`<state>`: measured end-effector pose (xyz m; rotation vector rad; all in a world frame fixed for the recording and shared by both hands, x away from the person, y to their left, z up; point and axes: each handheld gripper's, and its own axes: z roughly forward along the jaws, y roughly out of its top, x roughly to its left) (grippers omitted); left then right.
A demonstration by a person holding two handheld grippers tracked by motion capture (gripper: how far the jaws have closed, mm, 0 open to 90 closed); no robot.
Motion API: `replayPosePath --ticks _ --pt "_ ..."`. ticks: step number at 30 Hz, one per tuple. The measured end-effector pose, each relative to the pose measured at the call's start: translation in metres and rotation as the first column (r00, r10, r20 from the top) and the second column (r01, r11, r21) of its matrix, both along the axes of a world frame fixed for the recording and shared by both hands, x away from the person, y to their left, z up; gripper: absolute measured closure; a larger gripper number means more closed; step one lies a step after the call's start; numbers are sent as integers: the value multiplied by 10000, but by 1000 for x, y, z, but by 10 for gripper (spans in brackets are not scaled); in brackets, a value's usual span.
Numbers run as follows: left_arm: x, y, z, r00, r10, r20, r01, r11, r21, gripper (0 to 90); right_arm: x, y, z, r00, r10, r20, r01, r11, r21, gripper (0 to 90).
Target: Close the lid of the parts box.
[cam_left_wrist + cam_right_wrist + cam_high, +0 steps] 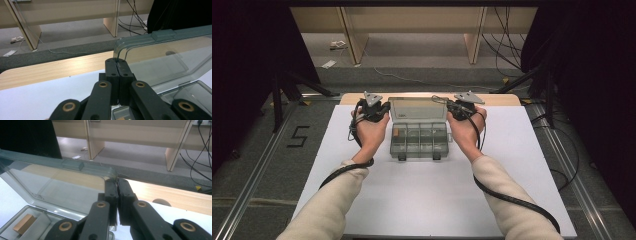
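Observation:
A clear grey compartment box (419, 141) sits mid-table on the white board, its lid (418, 109) swung up toward the far side. My left gripper (381, 109) is shut on the lid's left top corner; in the left gripper view the jaws (117, 62) pinch the lid's thin edge (162, 57). My right gripper (454, 108) is shut on the right top corner, and the right gripper view has the jaws (117, 182) closed on the lid's rim (57, 182). A small orange-brown block (23, 223) lies in one corner compartment (396, 132).
The white board (512, 165) covers a wooden table whose far edge (502, 99) lies just behind the box. Black stand legs (287, 85) flank the table on the floor, with loose cables (507, 45) at the back right. Wide open board lies in front of the box.

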<state>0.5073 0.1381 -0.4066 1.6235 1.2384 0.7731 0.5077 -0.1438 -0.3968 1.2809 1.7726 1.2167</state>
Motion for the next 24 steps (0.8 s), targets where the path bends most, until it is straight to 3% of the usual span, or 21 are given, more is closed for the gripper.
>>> replayPosePath --ticks 24 --pt "-12 0 -5 9994 -69 328 63 9998 183 889 -13 -2 -5 9997 145 204 -144 9999 -43 880"
